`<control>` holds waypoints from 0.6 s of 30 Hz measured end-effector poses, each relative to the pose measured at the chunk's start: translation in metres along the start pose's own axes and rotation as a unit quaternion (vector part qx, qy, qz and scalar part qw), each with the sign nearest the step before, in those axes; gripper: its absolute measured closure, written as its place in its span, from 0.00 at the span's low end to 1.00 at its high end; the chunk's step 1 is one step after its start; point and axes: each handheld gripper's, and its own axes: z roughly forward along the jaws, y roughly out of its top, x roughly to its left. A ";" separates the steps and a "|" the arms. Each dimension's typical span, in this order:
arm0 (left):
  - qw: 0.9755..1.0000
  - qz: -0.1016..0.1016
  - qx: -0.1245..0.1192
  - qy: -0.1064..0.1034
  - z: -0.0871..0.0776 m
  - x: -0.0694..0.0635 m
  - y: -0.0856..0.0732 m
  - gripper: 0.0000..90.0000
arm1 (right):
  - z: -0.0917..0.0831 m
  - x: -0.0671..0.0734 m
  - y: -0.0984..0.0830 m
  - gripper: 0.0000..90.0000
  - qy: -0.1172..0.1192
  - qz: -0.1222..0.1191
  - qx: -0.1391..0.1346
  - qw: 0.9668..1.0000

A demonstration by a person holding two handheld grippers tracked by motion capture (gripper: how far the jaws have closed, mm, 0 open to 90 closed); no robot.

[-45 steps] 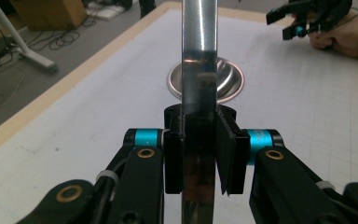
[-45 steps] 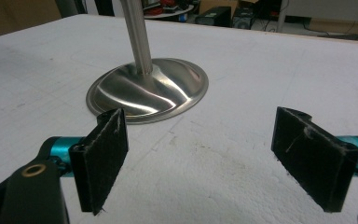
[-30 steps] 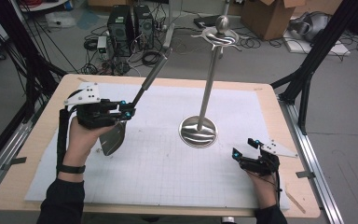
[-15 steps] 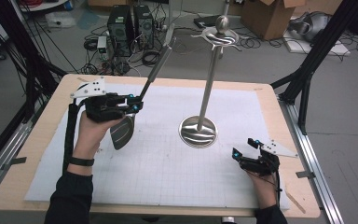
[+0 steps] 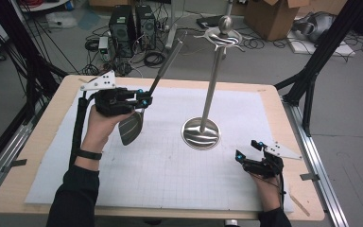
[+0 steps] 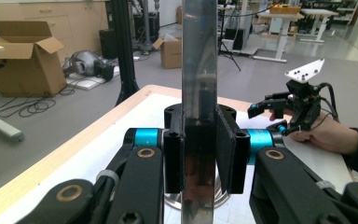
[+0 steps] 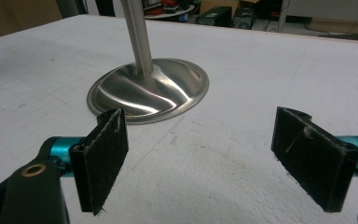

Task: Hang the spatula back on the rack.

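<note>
Spatula handle (image 6: 198, 93) clamped in left tool (image 6: 199, 154); right tool (image 7: 214, 158) agape near stand base (image 7: 149, 91).

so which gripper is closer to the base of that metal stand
Right. The right gripper sits just beside the stand's base, jaws open toward it; the left gripper is farther off, clamping a spatula.
</note>
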 end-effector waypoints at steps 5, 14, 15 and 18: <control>1.000 0.002 0.002 -0.010 0.007 0.002 0.001 0.83 | 0.000 0.000 0.000 0.20 0.001 0.000 0.000 1.000; 1.000 -0.002 0.003 -0.022 0.016 0.004 0.002 0.83 | 0.000 0.000 0.000 0.20 0.001 0.001 0.000 1.000; 1.000 -0.002 0.004 -0.023 0.017 0.004 0.002 0.83 | 0.000 0.000 0.000 0.20 0.000 0.000 0.001 1.000; 1.000 -0.004 0.005 -0.027 0.020 0.005 0.002 0.83 | 0.000 0.000 0.000 0.20 0.001 0.001 0.000 1.000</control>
